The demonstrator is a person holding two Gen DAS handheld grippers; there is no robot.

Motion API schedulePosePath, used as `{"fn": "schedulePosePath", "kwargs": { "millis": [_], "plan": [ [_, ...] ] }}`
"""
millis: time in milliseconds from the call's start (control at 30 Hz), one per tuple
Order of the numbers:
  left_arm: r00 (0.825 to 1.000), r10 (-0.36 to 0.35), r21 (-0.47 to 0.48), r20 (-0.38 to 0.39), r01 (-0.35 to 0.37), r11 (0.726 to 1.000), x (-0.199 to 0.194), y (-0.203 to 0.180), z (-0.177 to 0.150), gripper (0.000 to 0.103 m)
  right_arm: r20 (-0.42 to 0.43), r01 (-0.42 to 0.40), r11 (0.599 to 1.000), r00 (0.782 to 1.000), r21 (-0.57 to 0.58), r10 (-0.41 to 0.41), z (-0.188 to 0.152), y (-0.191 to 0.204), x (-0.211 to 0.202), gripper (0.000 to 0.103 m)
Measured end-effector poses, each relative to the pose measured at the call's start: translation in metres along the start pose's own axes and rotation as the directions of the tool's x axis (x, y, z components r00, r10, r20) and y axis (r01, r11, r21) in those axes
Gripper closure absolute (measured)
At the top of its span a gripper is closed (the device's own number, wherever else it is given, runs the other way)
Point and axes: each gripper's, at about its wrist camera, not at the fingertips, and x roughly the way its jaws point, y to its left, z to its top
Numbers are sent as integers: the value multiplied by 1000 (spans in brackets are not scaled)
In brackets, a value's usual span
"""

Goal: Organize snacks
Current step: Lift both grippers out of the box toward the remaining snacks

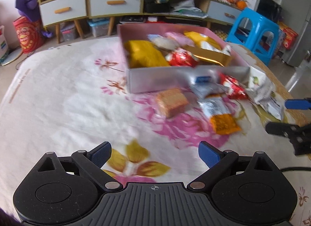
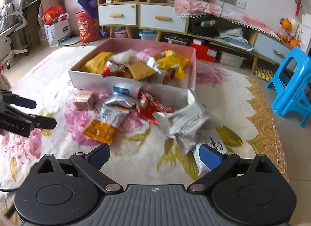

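Observation:
A pink box (image 1: 155, 79) (image 2: 93, 83) on a floral cloth holds several snack packets. More snacks lie loose in front of it: a brown cake (image 1: 172, 101) (image 2: 84, 99), a silver-and-orange packet (image 1: 219, 114) (image 2: 106, 123), a red packet (image 1: 234, 88) (image 2: 149, 107), a silver-blue packet (image 2: 120, 97) and a white crinkled bag (image 1: 262, 88) (image 2: 184, 123). My left gripper (image 1: 154, 153) is open and empty above the cloth, short of the snacks; it also shows in the right wrist view (image 2: 38, 113). My right gripper (image 2: 153, 157) is open and empty, near the white bag; it shows in the left wrist view (image 1: 283, 114).
The floral cloth (image 1: 58, 99) (image 2: 223, 93) covers the table. Beyond it stand a drawer cabinet (image 1: 87, 6) (image 2: 141, 16), a blue plastic stool (image 1: 254, 33) (image 2: 291, 90), a red bag (image 1: 27, 33) and storage bins on the floor.

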Motion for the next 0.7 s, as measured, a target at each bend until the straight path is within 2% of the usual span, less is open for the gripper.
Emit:
{"fn": "schedulePosePath", "kwargs": {
  "millis": [233, 367, 467, 700],
  "plan": [
    [1000, -14, 75, 15, 13, 997, 12, -30, -4, 6, -13, 38, 994, 999, 100, -37, -7, -26, 13, 12],
    [999, -12, 74, 44, 9, 997, 17, -38, 1, 6, -11, 39, 992, 999, 118, -38, -10, -34, 18, 12],
    [998, -32, 56, 59, 28, 998, 22, -44, 6, 6, -1, 24, 992, 1000, 123, -24, -10, -37, 20, 12],
    [993, -67, 69, 95, 61, 996, 30, -67, 14, 6, 72, 42, 993, 996, 112, -50, -7, -49, 24, 12]
  ]
}}
